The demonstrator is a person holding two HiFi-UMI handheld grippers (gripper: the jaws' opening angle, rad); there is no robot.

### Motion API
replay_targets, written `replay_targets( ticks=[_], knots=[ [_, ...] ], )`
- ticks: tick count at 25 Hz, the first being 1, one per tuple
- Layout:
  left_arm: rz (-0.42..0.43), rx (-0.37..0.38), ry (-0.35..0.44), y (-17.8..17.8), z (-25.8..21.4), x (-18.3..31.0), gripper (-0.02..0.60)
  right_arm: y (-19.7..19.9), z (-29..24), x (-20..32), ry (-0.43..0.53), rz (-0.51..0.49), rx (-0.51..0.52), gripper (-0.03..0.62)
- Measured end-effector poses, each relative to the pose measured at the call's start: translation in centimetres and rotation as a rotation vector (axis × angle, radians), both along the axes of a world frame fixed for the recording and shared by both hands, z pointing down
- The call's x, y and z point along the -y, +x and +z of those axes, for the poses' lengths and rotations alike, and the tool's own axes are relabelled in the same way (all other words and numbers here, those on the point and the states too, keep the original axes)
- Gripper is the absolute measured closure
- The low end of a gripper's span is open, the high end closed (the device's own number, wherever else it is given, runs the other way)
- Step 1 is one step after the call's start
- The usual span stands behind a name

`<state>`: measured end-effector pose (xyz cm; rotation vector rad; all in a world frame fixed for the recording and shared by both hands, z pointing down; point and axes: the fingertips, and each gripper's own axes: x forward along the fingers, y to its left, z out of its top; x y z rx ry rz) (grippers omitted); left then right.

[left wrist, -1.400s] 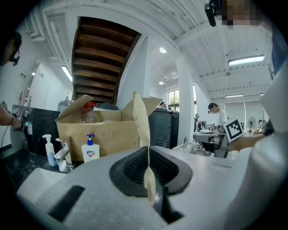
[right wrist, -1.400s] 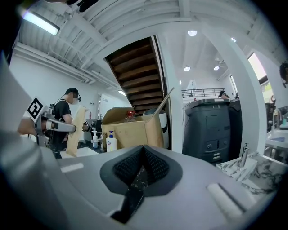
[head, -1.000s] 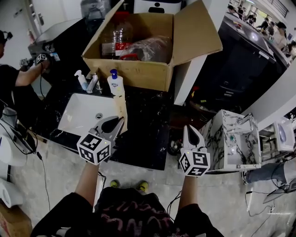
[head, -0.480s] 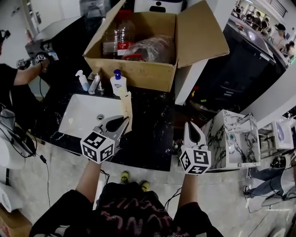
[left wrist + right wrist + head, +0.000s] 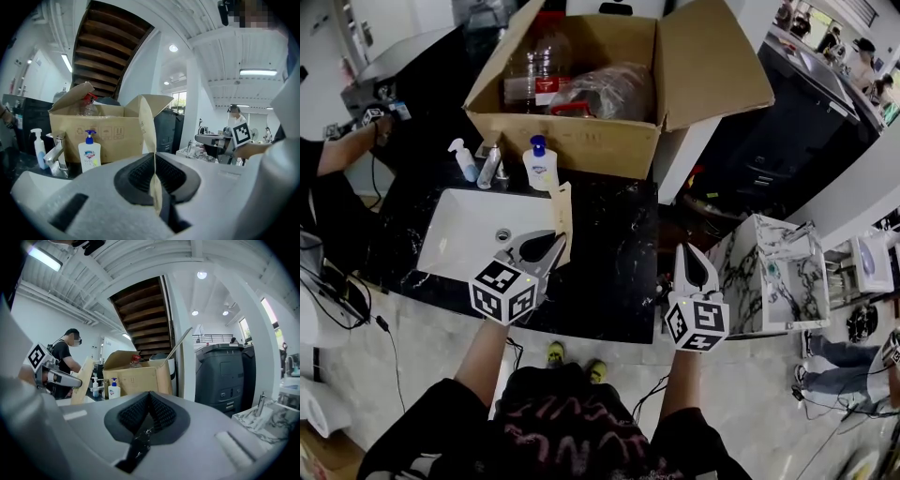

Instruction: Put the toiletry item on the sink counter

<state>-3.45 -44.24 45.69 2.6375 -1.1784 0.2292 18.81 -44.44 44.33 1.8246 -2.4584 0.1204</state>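
Note:
My left gripper [image 5: 546,249] is shut on a flat tan cardboard strip [image 5: 562,219] and holds it upright over the black counter [image 5: 609,272], just right of the white sink basin [image 5: 469,234]. In the left gripper view the strip [image 5: 148,131] rises from between the closed jaws. A white hand-soap pump bottle [image 5: 538,165] stands on the counter behind the basin, in front of the open cardboard box [image 5: 581,141]. A small pump bottle [image 5: 462,159] and the tap [image 5: 490,167] stand left of it. My right gripper [image 5: 692,253] is shut and empty, off the counter's right end.
The box holds plastic bottles [image 5: 546,70] and a clear bag [image 5: 605,92]. A marble-patterned cabinet [image 5: 773,277] stands at the right on the floor. Another person's arm [image 5: 342,150] reaches in at the far left. A dark machine [image 5: 225,376] stands beyond the right gripper.
My left gripper and the cardboard strip have drifted slightly right and toward the box. The right gripper has stayed about where it was.

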Motion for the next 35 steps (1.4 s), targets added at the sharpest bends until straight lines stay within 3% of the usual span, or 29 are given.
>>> replay_targets(
  ticks=[21, 35],
  knots=[
    [0.044, 0.02, -0.135, 2.5, 6.2, 1.1, 0.571, 0.2, 1.9, -0.3, -0.046, 0.018, -0.005, 0.582],
    [0.027, 0.056, -0.21, 3.2, 9.9, 1.8, 0.571, 0.7, 3.0, 0.2, -0.068, 0.018, -0.009, 0.582]
  ],
)
